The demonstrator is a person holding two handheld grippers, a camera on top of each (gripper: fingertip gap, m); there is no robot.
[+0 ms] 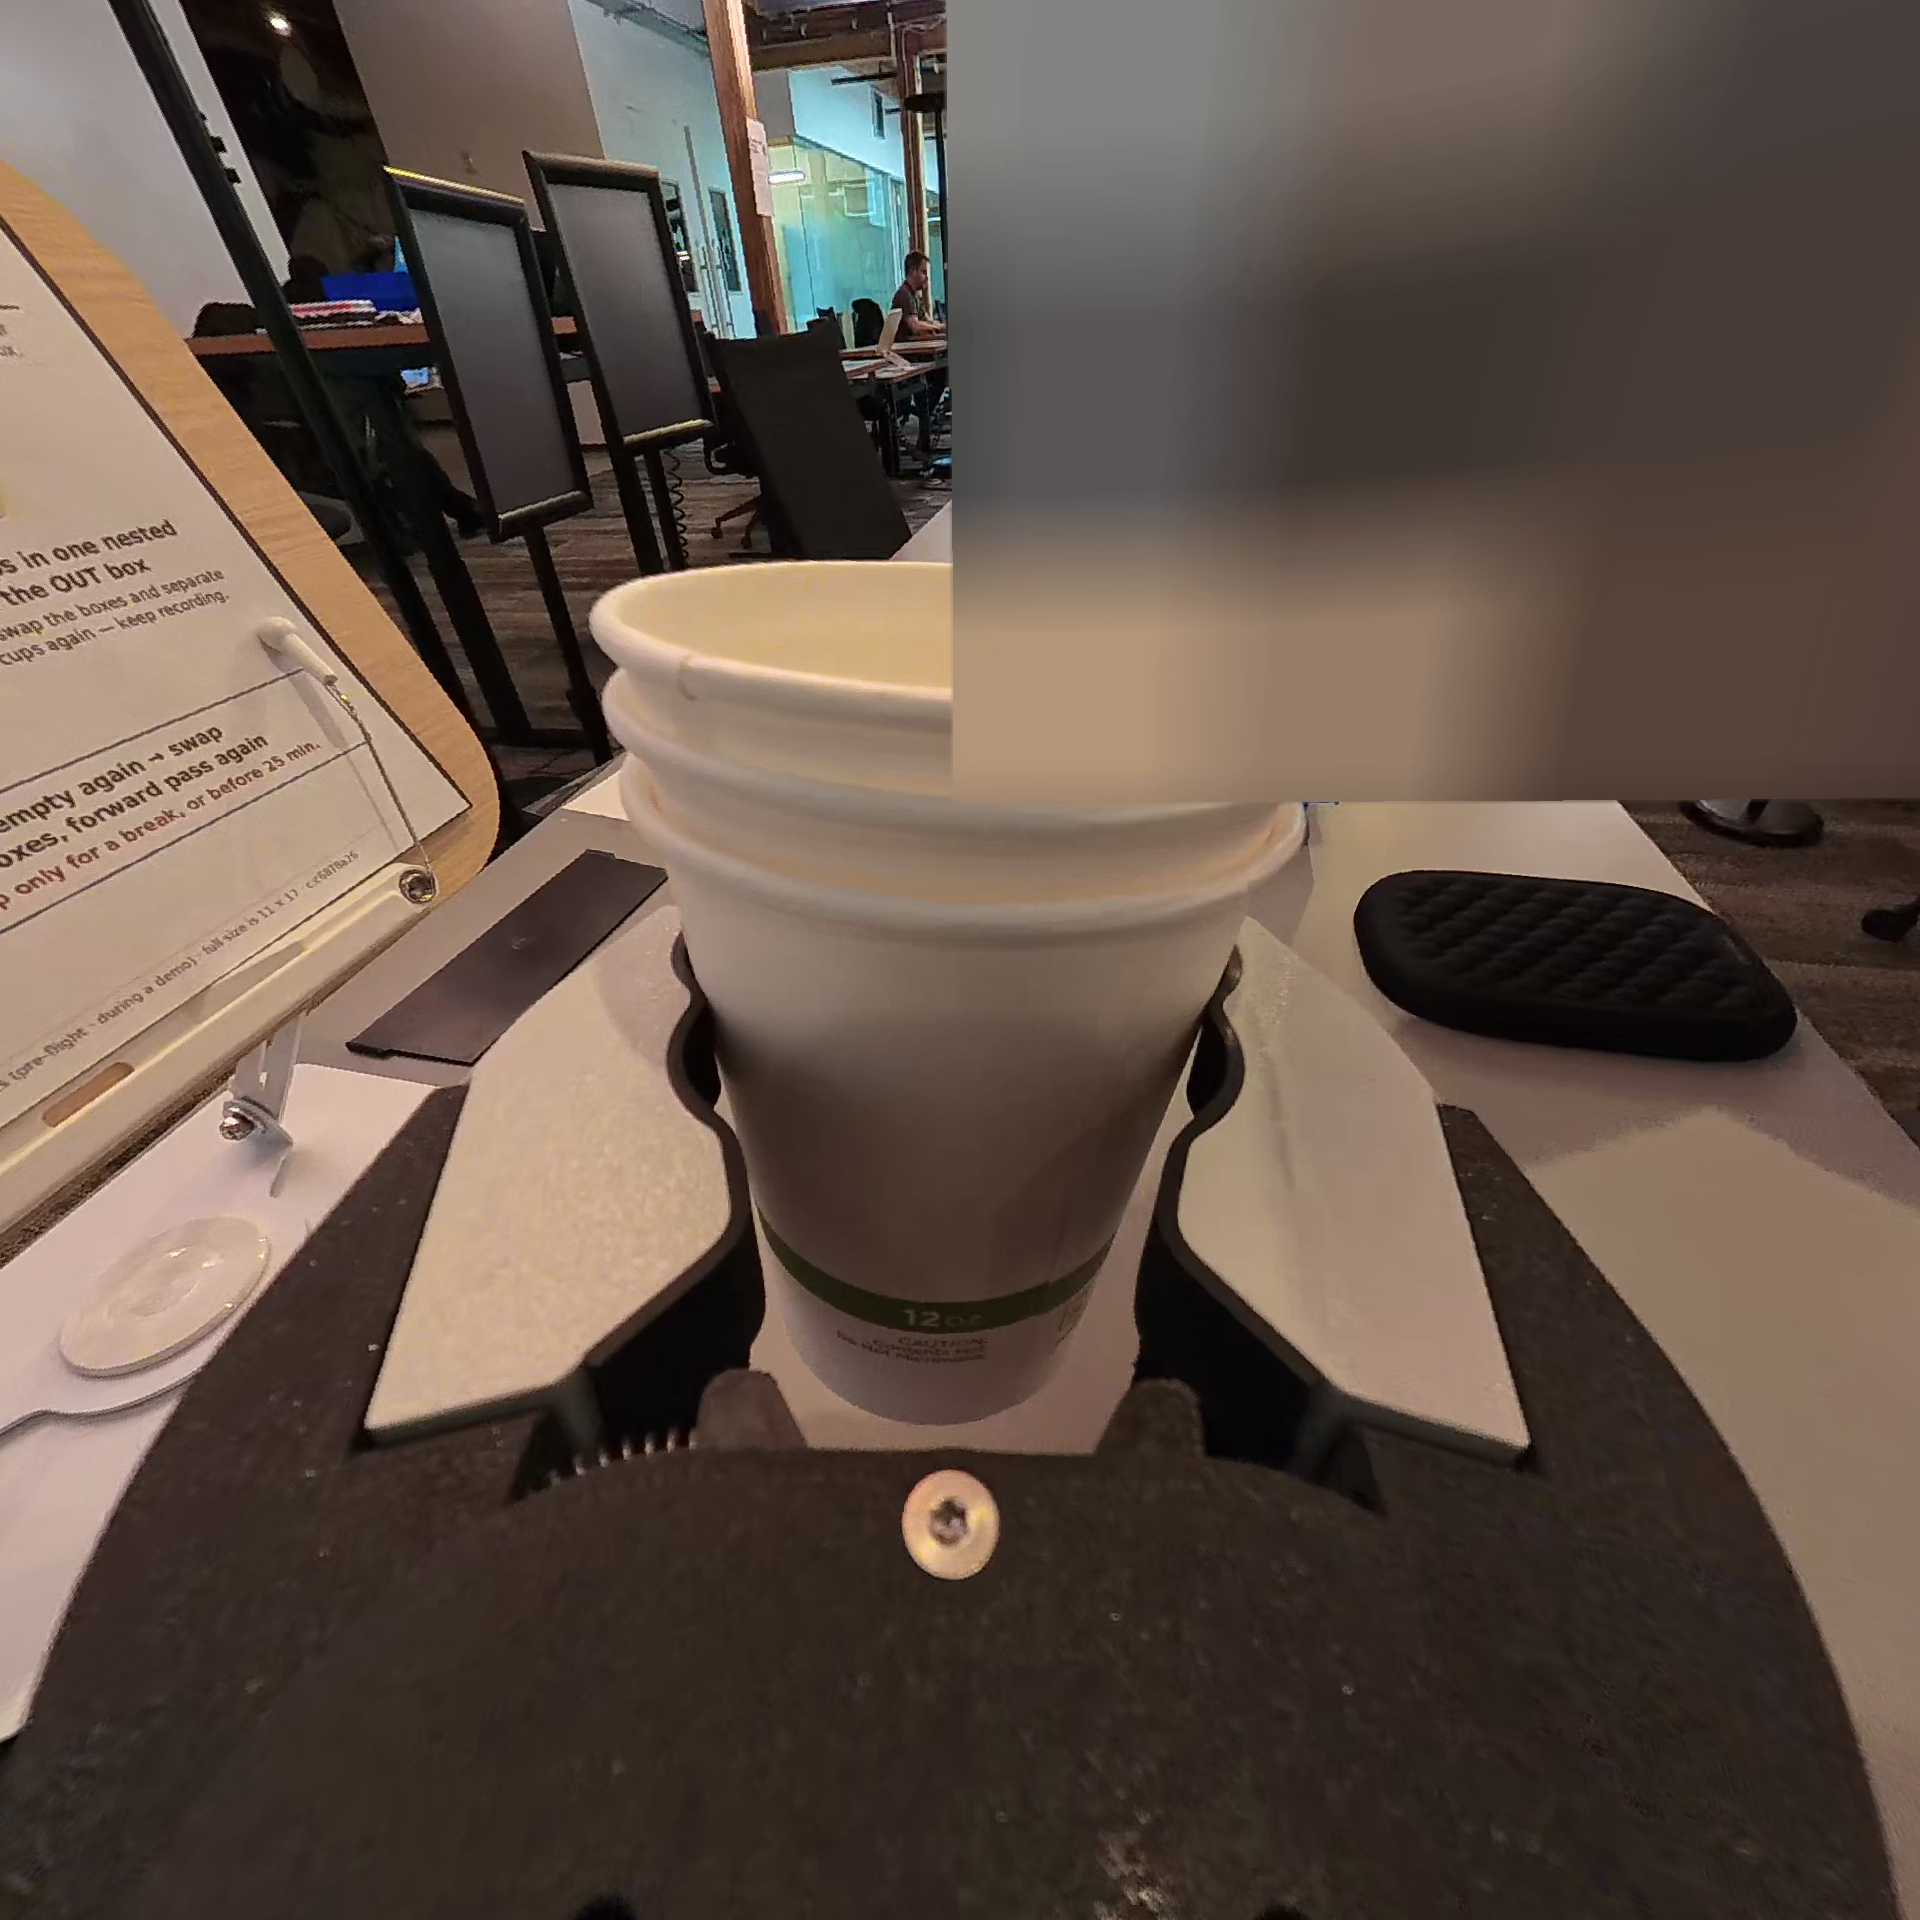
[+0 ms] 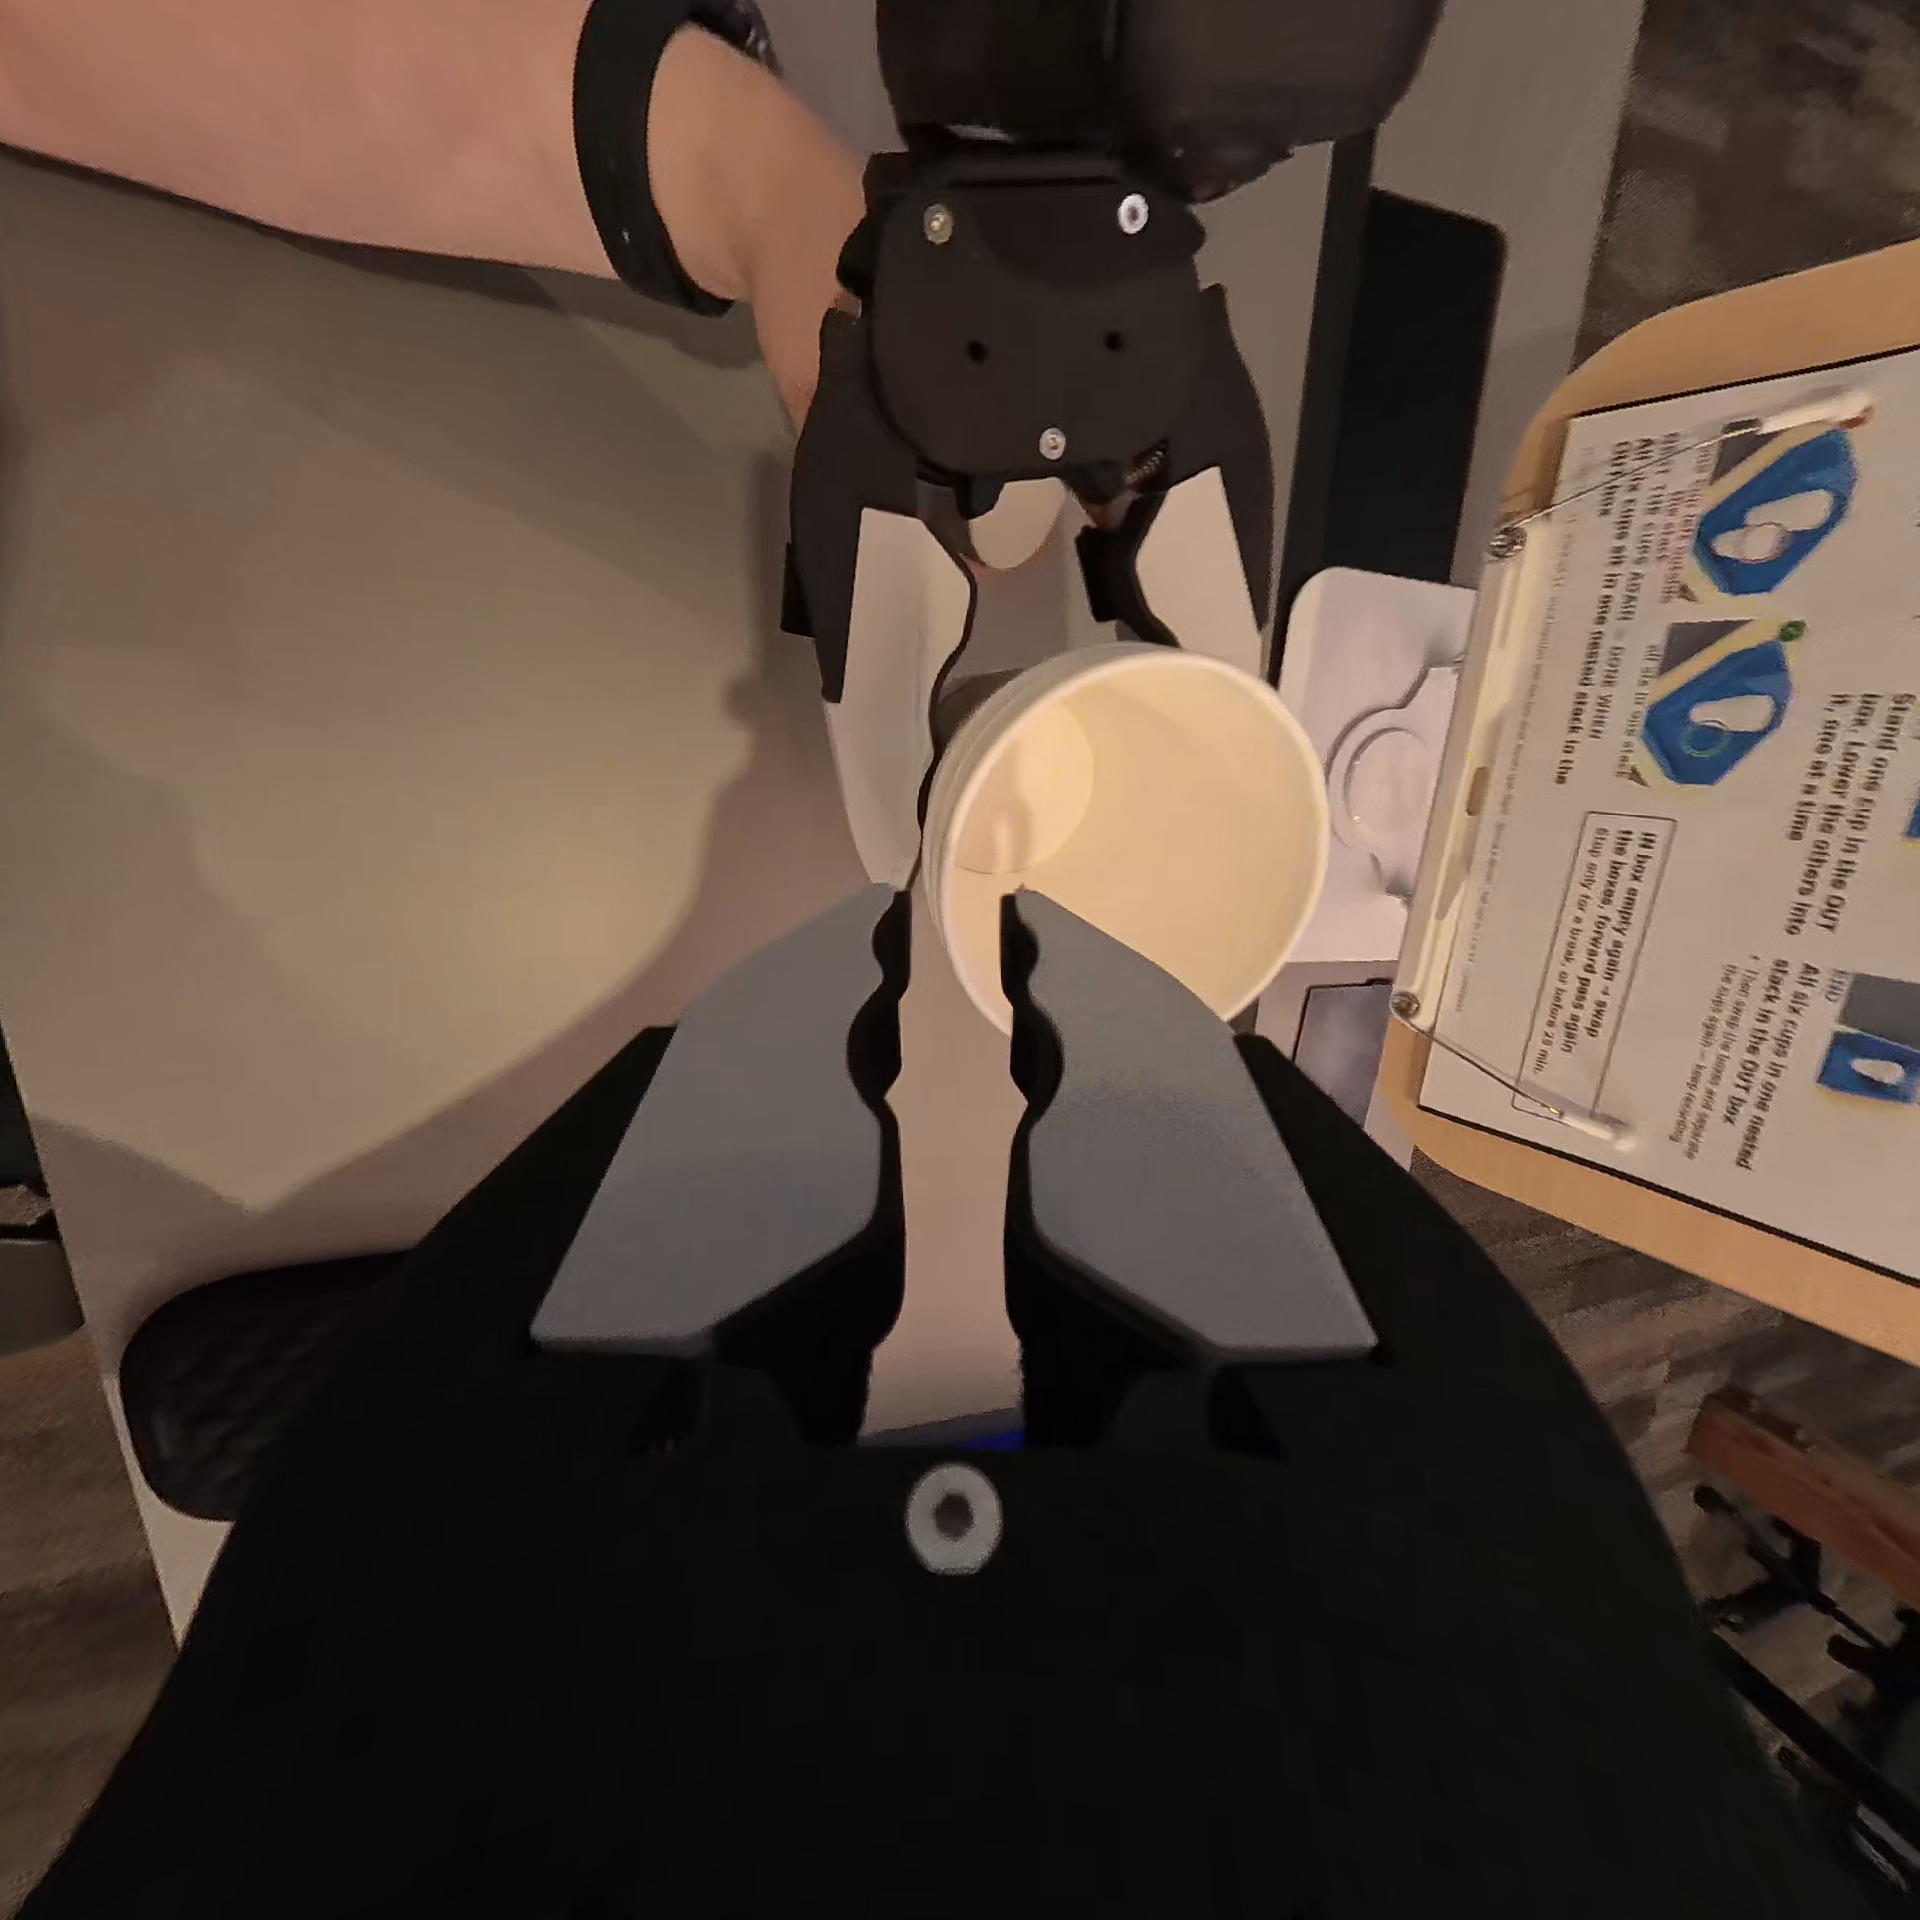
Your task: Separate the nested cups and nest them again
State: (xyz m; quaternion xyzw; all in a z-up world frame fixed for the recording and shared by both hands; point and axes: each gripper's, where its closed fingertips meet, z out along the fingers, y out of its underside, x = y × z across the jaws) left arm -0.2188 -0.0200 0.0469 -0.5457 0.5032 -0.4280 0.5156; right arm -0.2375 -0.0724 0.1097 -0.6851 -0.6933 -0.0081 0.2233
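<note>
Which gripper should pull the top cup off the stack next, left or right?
Right. The left gripper is clamped around the cup stack, holding it. The right gripper has its fingertips at the top cup's rim, one apparently inside, one outside, not yet closed on it.

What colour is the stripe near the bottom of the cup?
The stripe is green, on a white cup; left wrist view shows it best.

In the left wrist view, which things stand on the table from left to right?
Sign board → round white disc → black flat plate → cup stack held in left gripper → black pad.
</note>
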